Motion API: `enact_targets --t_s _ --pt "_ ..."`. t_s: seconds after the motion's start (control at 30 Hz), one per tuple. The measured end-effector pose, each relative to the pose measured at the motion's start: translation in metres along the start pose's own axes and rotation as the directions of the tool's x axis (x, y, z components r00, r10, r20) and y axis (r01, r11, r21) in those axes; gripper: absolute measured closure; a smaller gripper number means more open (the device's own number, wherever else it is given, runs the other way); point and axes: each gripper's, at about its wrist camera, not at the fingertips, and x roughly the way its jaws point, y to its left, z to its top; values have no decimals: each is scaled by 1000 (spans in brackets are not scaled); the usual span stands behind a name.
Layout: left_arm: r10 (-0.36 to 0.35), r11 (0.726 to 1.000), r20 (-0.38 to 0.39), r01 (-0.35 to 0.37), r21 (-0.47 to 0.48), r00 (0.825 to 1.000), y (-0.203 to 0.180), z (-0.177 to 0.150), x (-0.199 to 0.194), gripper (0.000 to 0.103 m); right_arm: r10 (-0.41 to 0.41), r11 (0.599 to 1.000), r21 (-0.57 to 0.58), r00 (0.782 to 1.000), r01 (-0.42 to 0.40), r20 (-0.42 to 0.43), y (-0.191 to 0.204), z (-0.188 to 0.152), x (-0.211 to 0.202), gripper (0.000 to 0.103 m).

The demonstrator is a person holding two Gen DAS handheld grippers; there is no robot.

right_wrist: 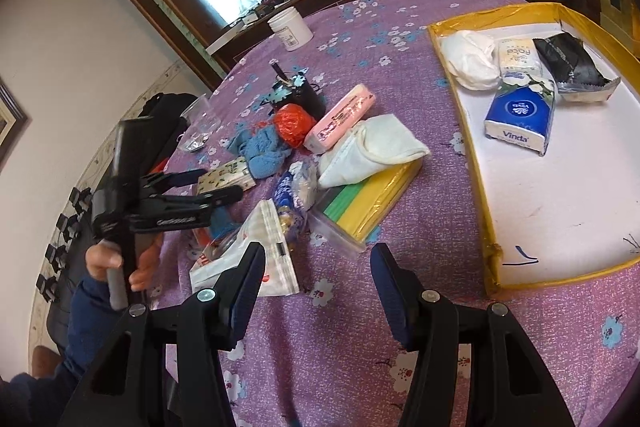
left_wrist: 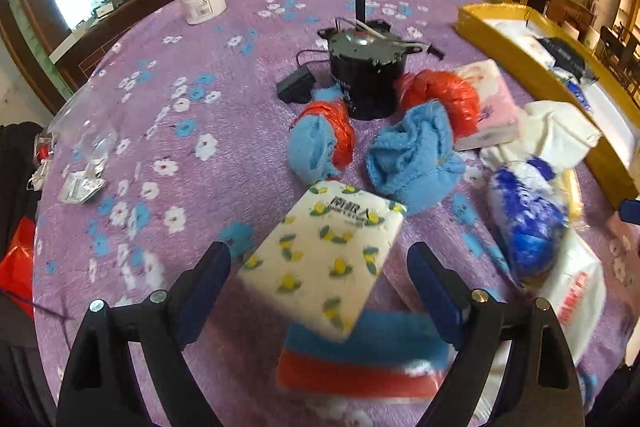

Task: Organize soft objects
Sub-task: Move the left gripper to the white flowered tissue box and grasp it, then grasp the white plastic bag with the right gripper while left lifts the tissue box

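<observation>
A: Where does the left claw [left_wrist: 320, 291] stand?

B: Spread wide, gripping nothing. Between its 2 blue-padded fingers [left_wrist: 208, 287] lies a rectangular tissue pack [left_wrist: 320, 259], glossy white wrap printed with small yellow fruit. Whether the pads touch it, I cannot tell. It leans tilted over a flat blue-and-red pack [left_wrist: 360, 359].

A: And the right claw [right_wrist: 316, 291]?

B: Also released, hanging over bare purple cloth [right_wrist: 340, 367], a fuzzy table cover dotted with white and blue flowers.

A: What soft things lie on the table?

B: A crumpled blue terry towel [left_wrist: 412, 155], a second blue bundle [left_wrist: 312, 147] with crinkly red plastic on it, and another red plastic bag [left_wrist: 444, 95] beside a black cylindrical pot [left_wrist: 368, 75]. Right of the towel there is a pink tissue pack [left_wrist: 492, 107], a folded white cloth [right_wrist: 372, 151] and a blue-and-white plastic bag [left_wrist: 528, 211]. The white cloth rests on a clear zip bag [right_wrist: 360, 207] holding yellow and green sheets.

A: The tray?

B: A yellow-rimmed tray [right_wrist: 492, 267] with a white floor, at the right of the table. It holds a white wad [right_wrist: 468, 59], a cream tissue pack [right_wrist: 520, 59], a blue Vinda pack [right_wrist: 520, 115] and a black packet [right_wrist: 572, 63].
</observation>
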Motion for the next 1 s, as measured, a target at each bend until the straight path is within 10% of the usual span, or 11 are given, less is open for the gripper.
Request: enact_targets --t_s 0.23,0.67,0.83,1.0 --pt "96 995 65 -94 -40 993 -10 -9 -11 46 74 997 -18 996 -75 -42 22 -1 3 43" --pt "48 980 200 -7 -201 979 19 -56 -63 49 61 987 -143 990 -79 -131 52 -8 50 36" --pt "23 974 210 26 -226 977 29 -65 -68 49 129 887 -405 961 -223 -245 101 -43 26 36" --pt "22 970 209 30 -241 978 35 -70 -67 49 -41 758 -650 990 -58 -136 126 -50 4 36"
